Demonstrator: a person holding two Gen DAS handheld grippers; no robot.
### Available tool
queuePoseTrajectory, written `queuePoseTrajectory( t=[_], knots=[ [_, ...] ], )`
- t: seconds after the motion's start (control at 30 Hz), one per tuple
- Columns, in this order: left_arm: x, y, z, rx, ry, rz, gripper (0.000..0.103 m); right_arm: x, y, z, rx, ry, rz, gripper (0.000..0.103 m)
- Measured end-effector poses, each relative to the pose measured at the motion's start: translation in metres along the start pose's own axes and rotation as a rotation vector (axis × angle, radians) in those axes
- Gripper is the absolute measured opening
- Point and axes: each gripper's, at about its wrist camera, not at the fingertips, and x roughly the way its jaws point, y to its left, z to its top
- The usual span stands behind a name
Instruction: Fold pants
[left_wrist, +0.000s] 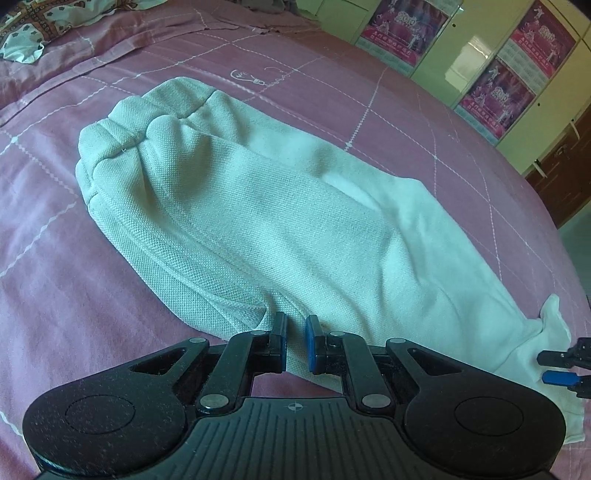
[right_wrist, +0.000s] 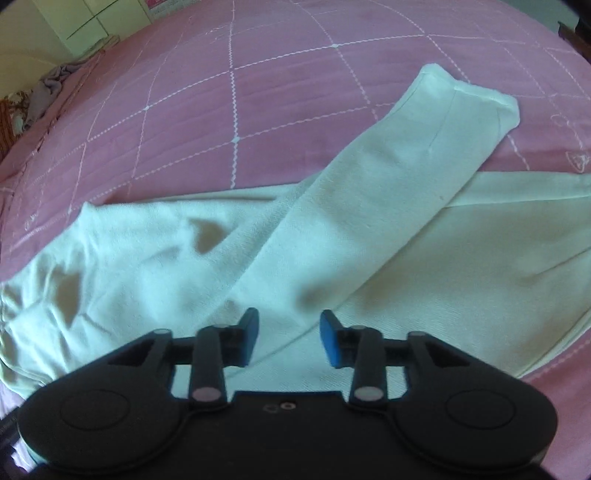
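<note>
Pink bed holds white pants half-folded, one leg askew; left gripper pinches a fold, right gripper fingers apart.

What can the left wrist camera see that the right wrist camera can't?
Only the left wrist view shows the gathered waistband, the pink posters on the cupboard doors, a patterned pillow, and the right gripper by the fabric's edge.

Only the right wrist view shows a pant leg lying across the other, its cuff on the cover.

Both show the white pants on the pink bedspread.
</note>
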Motion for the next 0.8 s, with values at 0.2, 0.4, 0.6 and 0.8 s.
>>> queuePoseTrajectory(
  t=[0.2,0.4,0.6,0.8],
  knots=[
    [0.001,0.001,-0.001,-0.005,-0.006,-0.008,0.011,0.028,0.048,0.014,-0.055,0.053,-0.048,0.053],
    [0.000,0.000,-0.005,0.019,-0.026,-0.010,0.011,0.051,0.078,0.001,-0.144,0.095,-0.195,0.056],
    [-0.002,-0.001,-0.006,0.047,-0.033,-0.012,0.011,0.033,0.075,-0.017,-0.286,0.069,-0.191,0.004],
    [-0.003,-0.010,-0.008,0.122,-0.040,0.019,0.011,0.000,0.014,-0.066,-0.106,0.036,-0.067,0.006]
  ],
)
